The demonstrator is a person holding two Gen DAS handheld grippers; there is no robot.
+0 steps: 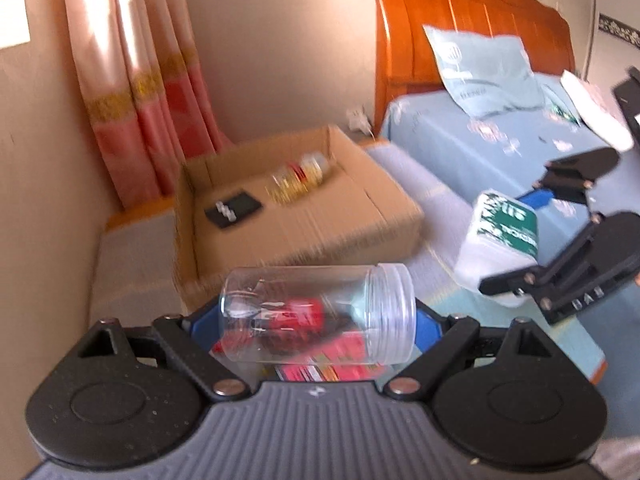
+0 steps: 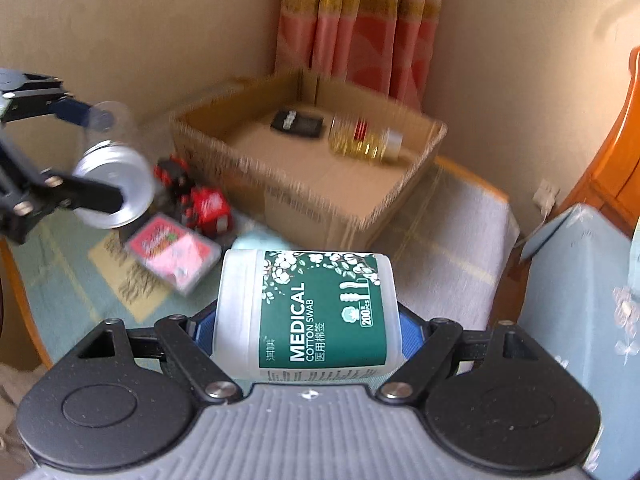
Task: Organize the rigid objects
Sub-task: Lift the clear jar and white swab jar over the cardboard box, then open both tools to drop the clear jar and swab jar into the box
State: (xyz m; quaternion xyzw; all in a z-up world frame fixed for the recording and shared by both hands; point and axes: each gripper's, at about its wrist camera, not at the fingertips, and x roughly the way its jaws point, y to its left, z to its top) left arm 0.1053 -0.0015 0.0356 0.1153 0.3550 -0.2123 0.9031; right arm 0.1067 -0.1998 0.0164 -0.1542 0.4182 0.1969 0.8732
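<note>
Clamped sideways in the left hand-held gripper (image 1: pixel 320 320), clear jar (image 1: pixel 316 312); pinched likewise in the right hand-held gripper (image 2: pixel 306 320), cotton-swab tub (image 2: pixel 308 312); next, carried to cardboard box (image 2: pixel 280 200) at upper centre.

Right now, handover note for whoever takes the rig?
Left claw: shut on the clear plastic jar, held sideways, off the surface.
Right claw: shut on the cotton swab tub, also lifted.
Cardboard box: already holds a black flat item and a gold-filled jar lying on its side.
Still out on the cloth: red and black toy and pink card pack, beside the box.
Left to do: probably drop both held containers into the box, then collect the toy and pack.
</note>
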